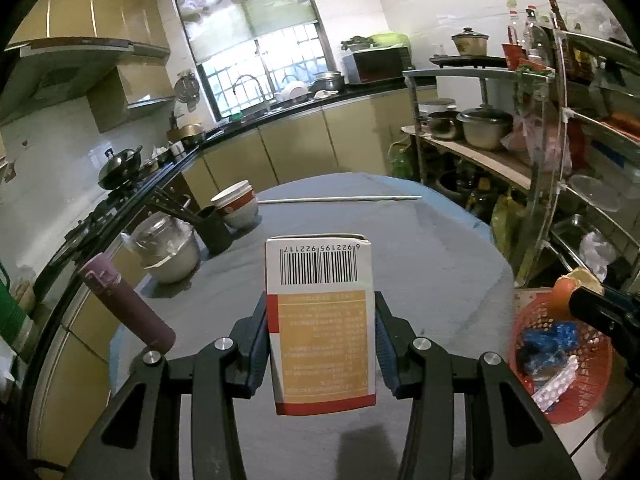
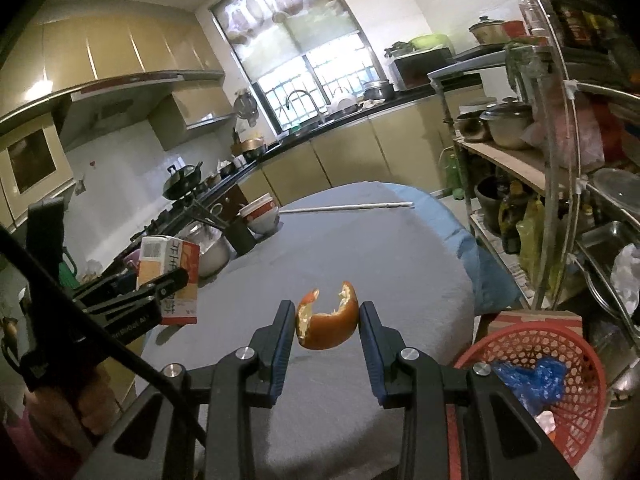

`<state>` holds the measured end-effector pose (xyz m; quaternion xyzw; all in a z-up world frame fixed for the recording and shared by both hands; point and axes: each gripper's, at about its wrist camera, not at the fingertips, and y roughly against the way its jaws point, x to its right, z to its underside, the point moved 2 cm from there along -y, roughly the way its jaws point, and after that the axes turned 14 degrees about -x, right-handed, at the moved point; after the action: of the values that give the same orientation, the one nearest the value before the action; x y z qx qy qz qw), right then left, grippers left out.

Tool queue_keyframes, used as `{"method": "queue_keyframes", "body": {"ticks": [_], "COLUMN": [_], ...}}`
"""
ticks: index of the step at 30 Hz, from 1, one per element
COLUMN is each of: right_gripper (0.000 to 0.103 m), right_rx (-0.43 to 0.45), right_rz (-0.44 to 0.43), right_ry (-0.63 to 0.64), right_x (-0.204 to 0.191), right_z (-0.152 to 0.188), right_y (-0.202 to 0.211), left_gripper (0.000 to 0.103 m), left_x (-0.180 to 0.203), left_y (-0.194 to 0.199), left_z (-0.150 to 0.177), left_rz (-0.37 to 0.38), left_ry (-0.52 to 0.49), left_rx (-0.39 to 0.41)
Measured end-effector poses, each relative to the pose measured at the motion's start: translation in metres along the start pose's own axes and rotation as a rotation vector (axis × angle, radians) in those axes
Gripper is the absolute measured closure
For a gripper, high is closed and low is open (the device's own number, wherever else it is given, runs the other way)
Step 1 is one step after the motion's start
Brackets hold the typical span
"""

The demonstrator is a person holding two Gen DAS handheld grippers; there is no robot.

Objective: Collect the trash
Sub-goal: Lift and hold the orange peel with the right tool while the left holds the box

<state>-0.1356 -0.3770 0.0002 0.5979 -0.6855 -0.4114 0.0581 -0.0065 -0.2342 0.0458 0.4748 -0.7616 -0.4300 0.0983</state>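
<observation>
Above the grey-covered table (image 1: 420, 264), the left wrist view shows the left gripper (image 1: 322, 340) clamped on an upright carton (image 1: 322, 320), its blue pads pressed to both long sides and the barcode end pointing away; the cloth beyond the carton lies bare up to a thin white rod (image 1: 340, 199) near the far edge; along the left edge stand stacked bowls (image 1: 237, 204), a dark cup with chopsticks (image 1: 214, 228), a covered bowl (image 1: 170, 250) and a purple flask (image 1: 126, 302), so free room is in the middle and to the right; off the right edge sits a red basket (image 1: 568, 364) with blue plastic and other scraps inside, and the right gripper's tip shows above it. Over the same table (image 2: 360, 248) in the right wrist view, the right gripper (image 2: 327, 328) pinches a curled orange peel (image 2: 328, 326) between its pads, lifted clear of the cloth; the left gripper (image 2: 160, 292) with the carton (image 2: 170, 276) hangs off to the left, well apart; the red basket (image 2: 532, 340) stands just past the table's right edge, beside a metal shelf rack (image 2: 560, 184) crowded with pots.
</observation>
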Motion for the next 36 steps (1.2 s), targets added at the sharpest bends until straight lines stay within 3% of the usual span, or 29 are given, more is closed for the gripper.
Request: {"method": "queue_keyframes", "body": {"ticks": [36], "right_gripper": [0.068], "right_rx": [-0.055], "right_rz": [-0.031], "right_ry": [0.004], "right_x": [-0.002], "right_z": [0.002], "right_y": [-0.021], "left_gripper": [0.055], "left_x": [0.009], "left_y": [-0.015], "left_z": [0.008], "left_rz": [0.025], "left_ry": [-0.025], "left_rx": [-0.035]}}
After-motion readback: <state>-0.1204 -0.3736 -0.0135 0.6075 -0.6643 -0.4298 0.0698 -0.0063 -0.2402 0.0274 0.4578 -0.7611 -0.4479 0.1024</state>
